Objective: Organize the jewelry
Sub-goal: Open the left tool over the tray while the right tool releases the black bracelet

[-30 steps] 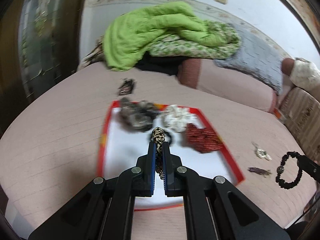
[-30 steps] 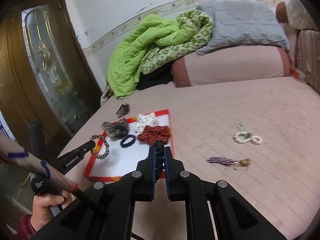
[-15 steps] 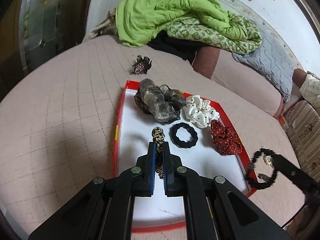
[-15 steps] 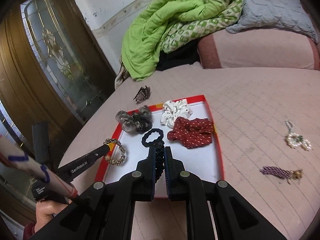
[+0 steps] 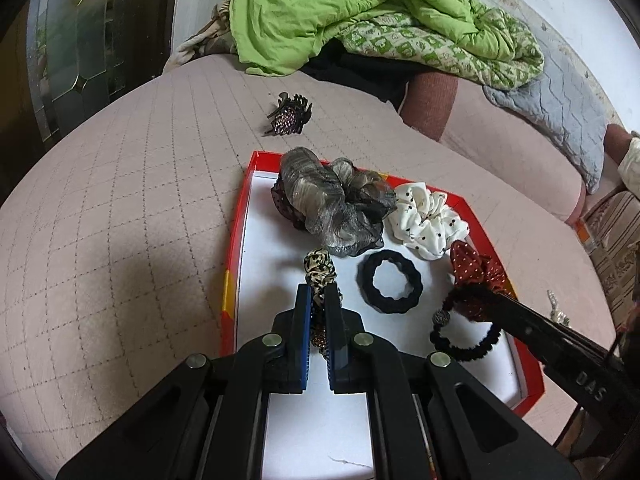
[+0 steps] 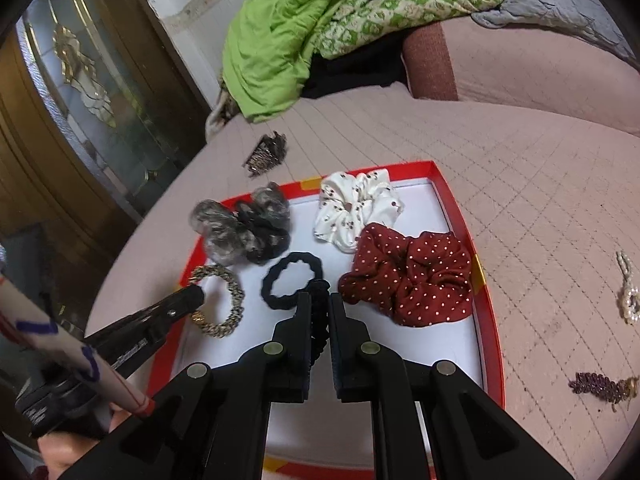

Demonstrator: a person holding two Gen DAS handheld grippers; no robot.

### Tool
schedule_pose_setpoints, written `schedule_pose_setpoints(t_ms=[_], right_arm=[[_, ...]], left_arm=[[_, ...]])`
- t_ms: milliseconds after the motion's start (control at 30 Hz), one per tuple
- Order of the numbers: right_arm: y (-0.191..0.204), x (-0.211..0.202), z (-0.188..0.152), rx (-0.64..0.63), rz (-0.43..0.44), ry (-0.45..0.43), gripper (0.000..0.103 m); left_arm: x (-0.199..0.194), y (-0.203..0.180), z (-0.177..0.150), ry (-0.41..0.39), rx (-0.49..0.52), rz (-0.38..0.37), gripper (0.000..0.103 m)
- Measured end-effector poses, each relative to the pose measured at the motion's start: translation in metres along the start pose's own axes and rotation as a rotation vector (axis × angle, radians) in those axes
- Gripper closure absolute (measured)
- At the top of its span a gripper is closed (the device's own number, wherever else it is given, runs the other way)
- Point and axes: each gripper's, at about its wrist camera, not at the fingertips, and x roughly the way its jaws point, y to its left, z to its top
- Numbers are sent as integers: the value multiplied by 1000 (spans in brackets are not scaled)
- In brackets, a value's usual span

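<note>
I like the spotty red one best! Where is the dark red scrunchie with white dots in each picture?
Left wrist view: the dark red fabric scrunchie with white dots is at the right, by the red tray's right rim, partly behind a black tool arm.
Right wrist view: the same scrunchie lies right of centre, fully visible.
Shared landmark: the plain black ring hair tie, just left of it.

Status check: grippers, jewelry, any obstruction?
Left gripper shut on leopard-print hair tie. Right gripper shut on black beaded bracelet. Both over red-rimmed tray. Nothing blocking.

Premises: a home bedroom. Evidence: pink quilted bed [image 5: 120,240], green blanket [image 5: 340,12] heaped at its far edge, grey pillow [image 5: 560,96], glazed wooden door [image 6: 80,92].
</note>
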Motion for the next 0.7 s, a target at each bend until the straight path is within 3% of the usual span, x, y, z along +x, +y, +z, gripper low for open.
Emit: schedule_pose_setpoints(t_ms=[400,467,533,600,700], right_arm=[[-6,15,-2,9,-27,40,93],[-6,14,-2,7,-26,40,91],[-7,14,-3,9,-19,46,88],[-7,13,-4,11,-20,44,81],[-7,10,-5,10,-19,39,81]], left_arm=[[2,0,-2,5,21,37,96],[2,0,-2,2,23,43,93],[1,0,-2,-5,21,48,79],[-2,1,-1,-21,17,45,78],[-5,0,-1,-30,20,45,78]])
